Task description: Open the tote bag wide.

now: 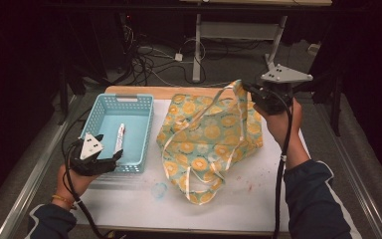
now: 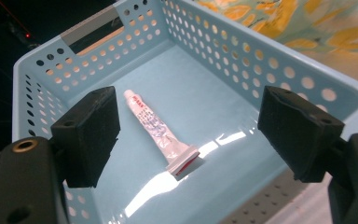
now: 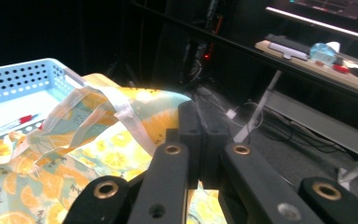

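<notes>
The right gripper point(image 1: 251, 90) has its jaws clamped on the top edge of the orange-print tote bag point(image 1: 209, 137), lifting that corner off the white table point(image 1: 258, 199) (the rest of the fabric slumps flat). The left gripper point(image 1: 115, 158) hovers at the near rim of the blue basket point(image 1: 142, 112), jaws wide apart and empty, a small tube point(image 2: 161, 135) lying inside.

text: you can read none | tube point(image 2: 161, 135) in the basket point(image 2: 279, 70): red and blue print near its tip, too small and blurred for you to make out | bag point(image 1: 214, 134): pattern, no lettering
</notes>
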